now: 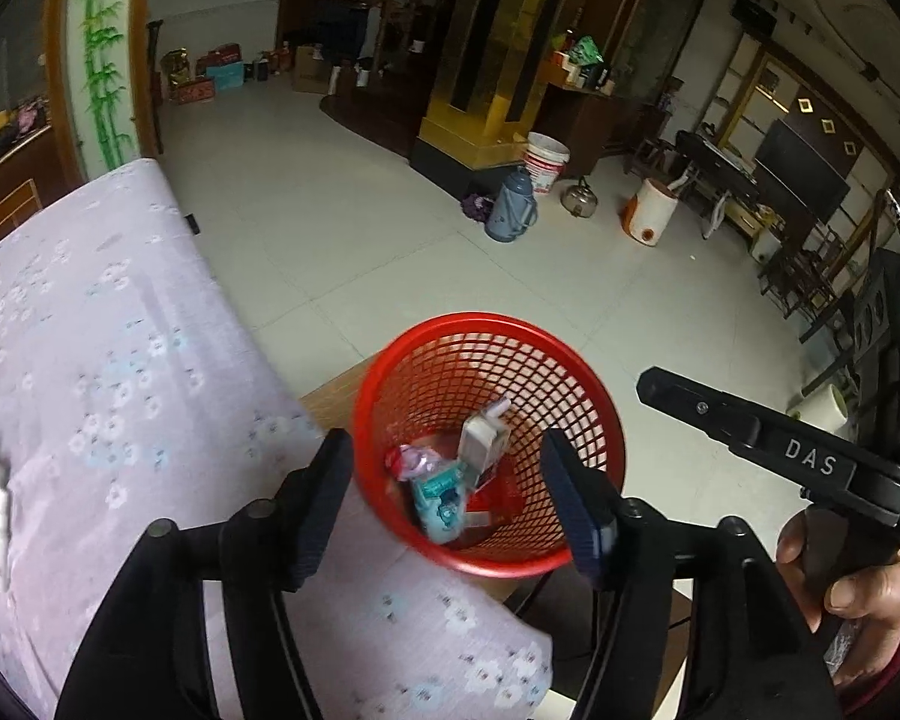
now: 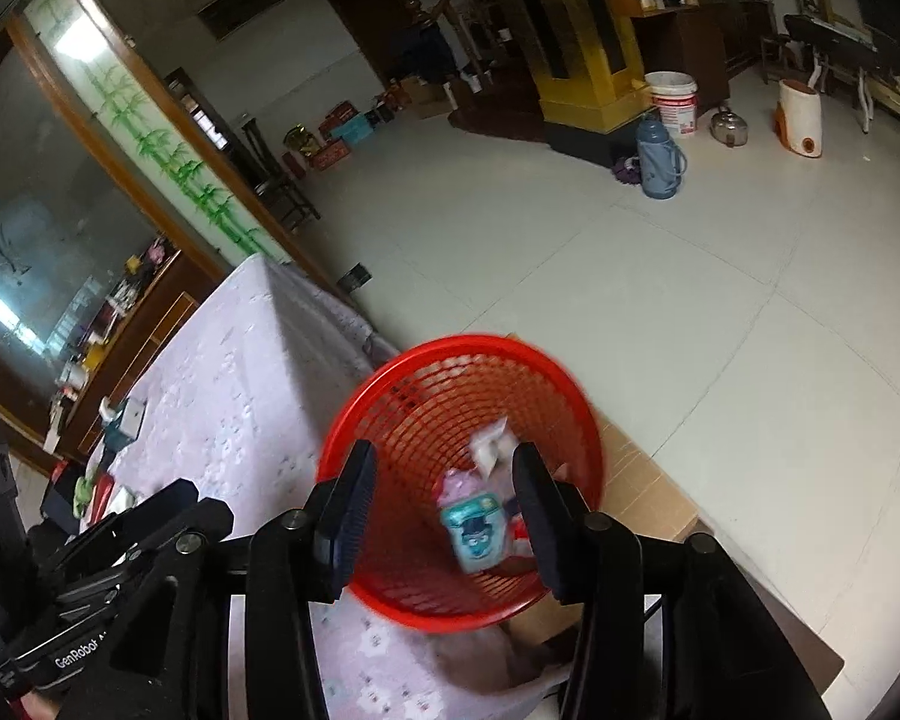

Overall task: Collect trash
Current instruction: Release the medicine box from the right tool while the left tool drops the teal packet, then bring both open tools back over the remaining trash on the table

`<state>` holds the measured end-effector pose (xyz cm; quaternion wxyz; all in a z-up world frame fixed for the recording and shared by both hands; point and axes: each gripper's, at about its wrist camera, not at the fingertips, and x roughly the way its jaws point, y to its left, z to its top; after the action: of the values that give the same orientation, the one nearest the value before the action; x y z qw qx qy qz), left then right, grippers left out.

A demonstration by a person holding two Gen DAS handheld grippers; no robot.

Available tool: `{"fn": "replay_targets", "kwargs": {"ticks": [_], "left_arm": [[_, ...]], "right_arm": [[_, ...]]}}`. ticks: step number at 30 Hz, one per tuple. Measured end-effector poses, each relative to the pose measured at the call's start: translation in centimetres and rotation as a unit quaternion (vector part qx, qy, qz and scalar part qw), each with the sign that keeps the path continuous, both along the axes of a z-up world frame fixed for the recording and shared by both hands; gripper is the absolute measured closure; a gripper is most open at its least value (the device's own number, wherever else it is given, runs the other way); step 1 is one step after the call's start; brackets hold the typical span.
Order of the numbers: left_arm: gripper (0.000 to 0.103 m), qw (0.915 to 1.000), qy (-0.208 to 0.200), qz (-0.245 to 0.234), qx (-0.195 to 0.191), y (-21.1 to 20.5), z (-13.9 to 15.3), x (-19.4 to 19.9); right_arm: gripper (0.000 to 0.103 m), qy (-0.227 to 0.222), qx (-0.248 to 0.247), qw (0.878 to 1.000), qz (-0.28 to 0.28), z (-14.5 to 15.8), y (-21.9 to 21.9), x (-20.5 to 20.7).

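Centrally, low in both frames, a red basket [image 1: 489, 444] holds wrappers [image 1: 444, 486]; both grippers, left [image 1: 444, 504] and right [image 2: 444, 516], hover above it, jaws open and empty, likely just after dropping trash.

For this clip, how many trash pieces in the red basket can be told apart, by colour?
In the red basket, as far as blur allows:
White carton: 1
Teal wrapper: 1
Pink wrapper: 1
Total: 3 distinguishable; a red scrap beneath may be more. Both grippers are open and empty above it.
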<state>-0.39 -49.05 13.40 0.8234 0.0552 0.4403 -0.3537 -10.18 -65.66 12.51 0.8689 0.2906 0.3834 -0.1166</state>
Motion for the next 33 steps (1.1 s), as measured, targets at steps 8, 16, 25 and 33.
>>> {"fn": "replay_targets", "kwargs": {"ticks": [8, 16, 25, 33], "left_arm": [[0.037, 0.9992, 0.003, 0.04, 0.002, 5.9, -0.2, -1.3], [0.037, 0.9955, 0.004, 0.095, -0.002, 13.4, -0.1, -2.0], [0.037, 0.9815, 0.01, 0.19, -0.021, 24.4, -0.2, -3.1], [0.036, 0.959, 0.021, 0.282, -0.022, 36.0, -1.7, -4.4]], "right_arm": [[0.052, 0.011, 0.001, 0.998, 0.067, 0.0, 6.0, 1.4], [0.052, 0.029, 0.01, 0.991, 0.129, -0.8, 12.3, 3.9], [0.052, 0.04, 0.001, 0.978, 0.205, -0.9, 19.7, 5.4], [0.052, 0.055, -0.005, 0.961, 0.27, -1.5, 25.8, 5.5]]}}
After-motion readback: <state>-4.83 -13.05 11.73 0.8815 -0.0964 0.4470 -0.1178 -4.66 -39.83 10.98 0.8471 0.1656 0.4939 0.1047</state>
